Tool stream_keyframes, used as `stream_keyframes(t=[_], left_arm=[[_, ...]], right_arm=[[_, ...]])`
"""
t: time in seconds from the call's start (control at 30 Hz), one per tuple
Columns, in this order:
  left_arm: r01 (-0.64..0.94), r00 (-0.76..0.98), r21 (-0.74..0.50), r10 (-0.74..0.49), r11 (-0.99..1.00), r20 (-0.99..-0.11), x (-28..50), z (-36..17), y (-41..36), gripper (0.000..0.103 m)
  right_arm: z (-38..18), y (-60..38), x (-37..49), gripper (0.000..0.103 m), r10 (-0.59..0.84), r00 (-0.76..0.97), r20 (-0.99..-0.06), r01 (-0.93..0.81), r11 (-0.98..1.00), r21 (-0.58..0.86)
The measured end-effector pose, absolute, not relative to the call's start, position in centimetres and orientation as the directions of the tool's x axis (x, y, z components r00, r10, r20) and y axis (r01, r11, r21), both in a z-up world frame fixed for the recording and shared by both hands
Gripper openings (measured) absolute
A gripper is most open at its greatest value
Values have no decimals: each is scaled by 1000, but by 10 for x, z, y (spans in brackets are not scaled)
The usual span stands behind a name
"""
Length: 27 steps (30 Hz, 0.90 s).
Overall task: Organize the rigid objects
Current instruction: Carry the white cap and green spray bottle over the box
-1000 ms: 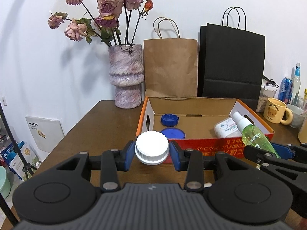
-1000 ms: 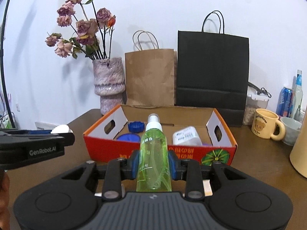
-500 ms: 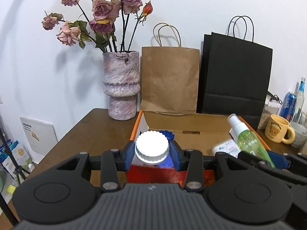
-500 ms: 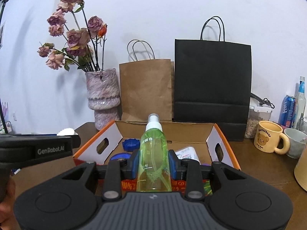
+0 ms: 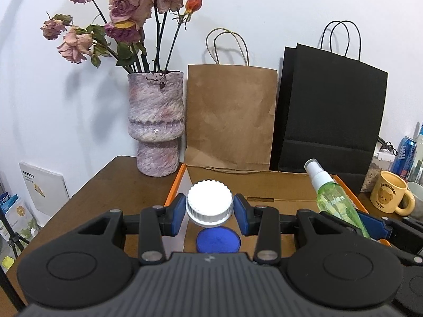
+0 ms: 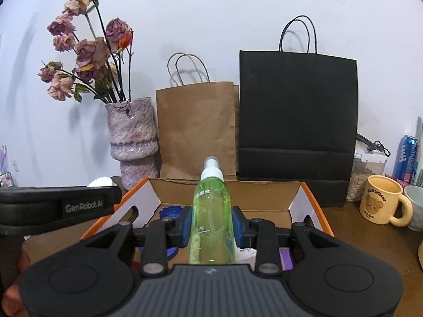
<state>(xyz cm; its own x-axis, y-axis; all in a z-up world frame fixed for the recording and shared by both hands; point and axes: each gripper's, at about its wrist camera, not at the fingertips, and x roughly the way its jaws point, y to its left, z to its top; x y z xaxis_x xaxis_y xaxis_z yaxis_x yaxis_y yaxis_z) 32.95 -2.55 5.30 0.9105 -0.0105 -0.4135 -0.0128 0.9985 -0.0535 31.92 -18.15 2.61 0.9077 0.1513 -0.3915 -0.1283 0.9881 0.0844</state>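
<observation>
White ribbed screw-cap jar [image 5: 209,204], cap toward the camera, sits clamped in the left gripper [image 5: 210,212] above the orange cardboard box [image 5: 277,185] and a blue lid [image 5: 218,239]; released carelessly, it could tip. Opposite, the right gripper [image 6: 210,225] pinches a green spray bottle [image 6: 211,211], nozzle pointing away over the box; it might roll.

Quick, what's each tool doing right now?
Left tool: closed on the white cap.
Right tool: closed on the green spray bottle.
</observation>
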Motion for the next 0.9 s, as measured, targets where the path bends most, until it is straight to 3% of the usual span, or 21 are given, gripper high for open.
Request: stream_keyframes(t=[0.9], left_arm=[[-35, 874, 17, 39, 999, -484, 412, 23, -34, 41]], right_arm=[[0, -183, 394, 30, 129, 879, -459, -119, 992, 49]])
